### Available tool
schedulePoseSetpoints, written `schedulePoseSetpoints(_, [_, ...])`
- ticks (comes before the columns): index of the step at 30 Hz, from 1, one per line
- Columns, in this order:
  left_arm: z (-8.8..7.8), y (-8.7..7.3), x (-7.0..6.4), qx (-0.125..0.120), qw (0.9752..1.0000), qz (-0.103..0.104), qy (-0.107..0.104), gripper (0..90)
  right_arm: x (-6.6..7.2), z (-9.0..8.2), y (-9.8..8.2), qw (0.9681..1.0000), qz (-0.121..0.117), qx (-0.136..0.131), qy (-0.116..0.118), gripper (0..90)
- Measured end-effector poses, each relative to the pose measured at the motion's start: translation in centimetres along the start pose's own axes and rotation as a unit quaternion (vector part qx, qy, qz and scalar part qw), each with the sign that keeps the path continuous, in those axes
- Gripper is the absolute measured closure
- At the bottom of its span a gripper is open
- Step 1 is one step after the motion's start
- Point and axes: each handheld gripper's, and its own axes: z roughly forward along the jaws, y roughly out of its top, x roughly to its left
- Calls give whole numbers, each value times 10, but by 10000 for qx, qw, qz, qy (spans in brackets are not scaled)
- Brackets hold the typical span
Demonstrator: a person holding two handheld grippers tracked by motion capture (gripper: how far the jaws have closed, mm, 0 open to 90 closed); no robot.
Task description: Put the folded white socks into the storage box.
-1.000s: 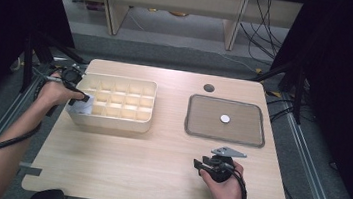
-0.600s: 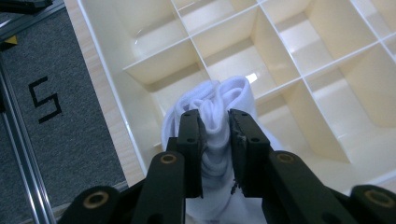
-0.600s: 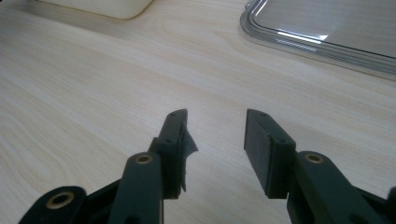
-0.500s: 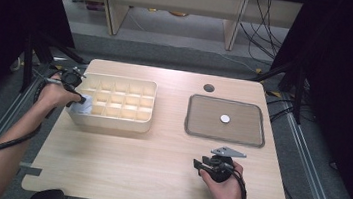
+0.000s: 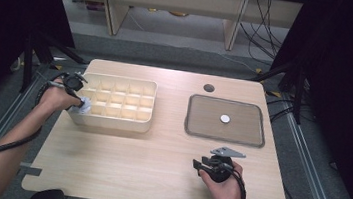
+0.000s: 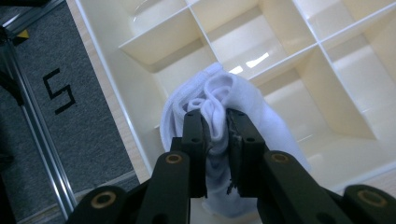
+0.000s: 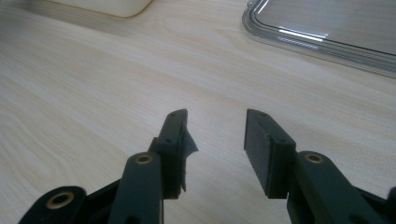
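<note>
A cream divider box (image 5: 113, 103) with several compartments stands at the table's left. My left gripper (image 5: 79, 101) is at its near left corner, shut on a bunched white cloth (image 6: 219, 105); its jaws have just been closing on the cloth. In the left gripper view the cloth (image 6: 275, 128) hangs over the box's corner compartment (image 6: 327, 154). My right gripper (image 5: 200, 164) rests low over the bare wood near the front right, open with nothing between its jaws (image 7: 215, 140).
A grey tray (image 5: 226, 120) with a small white disc (image 5: 225, 118) lies at the right. A round cable hole (image 5: 209, 88) sits behind it. Bare wood spreads between box and tray. Shelving and cables stand beyond the far edge.
The left gripper's jaws have closed on the white cloth at the box's near left corner. The right hand has stayed where it was.
</note>
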Motion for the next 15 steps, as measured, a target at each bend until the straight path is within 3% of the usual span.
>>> schedulePoseSetpoints(8, [7, -1, 2, 233, 9997, -26, 3, 788, -1, 0, -1, 10000, -56, -17, -17, 602])
schedulePoseSetpoints(10, [10, -3, 2, 150, 9999, -28, 13, 790, -1, 0, -1, 10000, -60, -15, -20, 602])
schedulePoseSetpoints(11, [9, -1, 3, 300, 9995, 72, 33, 791, -1, 0, -1, 10000, -87, -9, -27, 602])
schedulePoseSetpoints(13, [10, -2, 1, 354, 9993, -71, -5, 792, 0, 1, -1, 10000, -22, 24, 3, 602])
schedulePoseSetpoints(14, [10, -1, 3, 393, 9992, 70, 14, 792, 0, 1, -1, 10000, -25, 20, 7, 602])
schedulePoseSetpoints(15, [10, -1, 3, 393, 9992, 70, 14, 793, 0, 1, -1, 10000, -25, 20, 7, 602])
